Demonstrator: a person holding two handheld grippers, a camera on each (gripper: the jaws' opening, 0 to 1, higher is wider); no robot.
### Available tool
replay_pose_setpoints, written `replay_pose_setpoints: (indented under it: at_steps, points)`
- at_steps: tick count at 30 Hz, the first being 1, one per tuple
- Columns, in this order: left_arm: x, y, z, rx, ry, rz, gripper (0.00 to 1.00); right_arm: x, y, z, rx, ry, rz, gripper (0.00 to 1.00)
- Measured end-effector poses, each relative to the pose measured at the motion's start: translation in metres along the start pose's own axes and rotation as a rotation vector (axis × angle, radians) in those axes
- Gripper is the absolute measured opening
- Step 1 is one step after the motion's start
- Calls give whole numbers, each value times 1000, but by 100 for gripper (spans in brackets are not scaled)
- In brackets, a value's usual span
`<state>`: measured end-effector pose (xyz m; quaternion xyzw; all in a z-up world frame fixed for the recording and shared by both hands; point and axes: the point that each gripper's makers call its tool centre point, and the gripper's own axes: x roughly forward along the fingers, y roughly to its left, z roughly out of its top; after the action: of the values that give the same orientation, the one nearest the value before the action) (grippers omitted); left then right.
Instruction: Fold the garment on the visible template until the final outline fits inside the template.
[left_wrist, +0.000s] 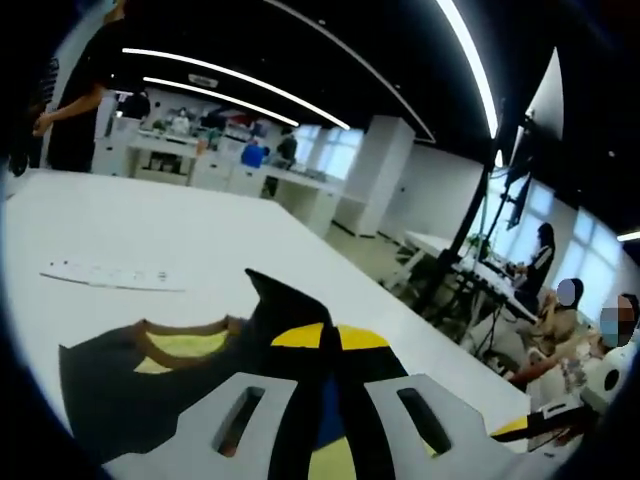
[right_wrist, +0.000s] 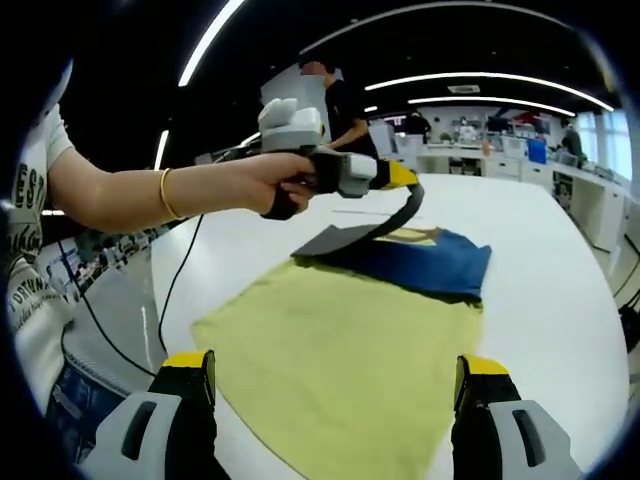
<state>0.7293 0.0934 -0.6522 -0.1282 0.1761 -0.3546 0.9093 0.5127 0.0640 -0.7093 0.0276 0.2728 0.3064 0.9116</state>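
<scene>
One dark garment (right_wrist: 420, 258), one yellow template (right_wrist: 350, 355), one white table (right_wrist: 540, 230), two claws.

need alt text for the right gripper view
A person's hand holds the left gripper, lifting a dark corner of the garment off a yellow template cloth on a white table. The right gripper waits open below.

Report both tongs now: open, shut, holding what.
Left tongs: shut on the garment, lifting a dark strip of it.
Right tongs: open, holding nothing, above the yellow template.
</scene>
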Motion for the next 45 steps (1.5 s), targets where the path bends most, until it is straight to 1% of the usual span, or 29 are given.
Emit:
replay_pose_setpoints:
  at_steps: [3, 8, 12, 16, 18, 19, 21, 23, 25, 28, 29, 32, 34, 37, 39, 40, 43, 45]
  points:
    - [4, -5, -8, 34, 23, -12, 0, -2, -2, -1, 3, -2, -6, 99]
    - [11, -7, -21, 36, 55, -11, 0, -5, -6, -5, 13, 1, -19, 99]
    - [17, -11, -27, 31, 63, -9, 0, -5, -7, -6, 22, -1, -21, 99]
    - [21, -18, -37, 55, 91, -22, 0, -4, -6, -6, 22, -3, -16, 99]
    - [23, -19, -44, 82, 111, -28, 0, -4, -6, -6, 22, -5, -17, 99]
    - [25, -19, -49, 108, 119, -25, 0, -4, -7, -6, 23, -4, -18, 99]
    - [29, -19, -60, 192, 152, -24, 0, -4, -10, -8, 22, 6, -25, 99]
    - [33, -21, -69, 169, 170, -27, 0, -5, -14, -8, 19, 6, -32, 99]
    - [38, -23, -76, 174, 184, -30, 1, -6, -18, -6, 31, -7, -39, 99]
    - [42, -30, -90, 177, 215, -68, 1, -7, -20, -7, 33, -9, -51, 99]
    - [43, -32, -91, 180, 214, -76, 3, -8, -20, -8, 34, -8, -50, 99]
    - [39, -44, -91, 227, 205, -139, 13, -8, -18, -10, 33, -1, -44, 99]
    - [35, -44, -89, 253, 206, -145, 21, -9, -17, -13, 31, 6, -41, 99]
    - [28, -47, -86, 286, 194, -175, 30, -9, -15, -14, 14, 15, -32, 99]
    - [24, -47, -86, 273, 198, -189, 36, -9, -13, -15, 7, 24, -19, 99]
    - [22, -48, -85, 268, 191, -199, 39, -9, -12, -16, 0, 35, -7, 99]
    - [13, -47, -82, 258, 172, -207, 49, -10, -12, -17, -22, 54, -2, 99]
    - [6, -47, -83, 269, 171, -222, 54, -11, -12, -17, -31, 61, 5, 99]
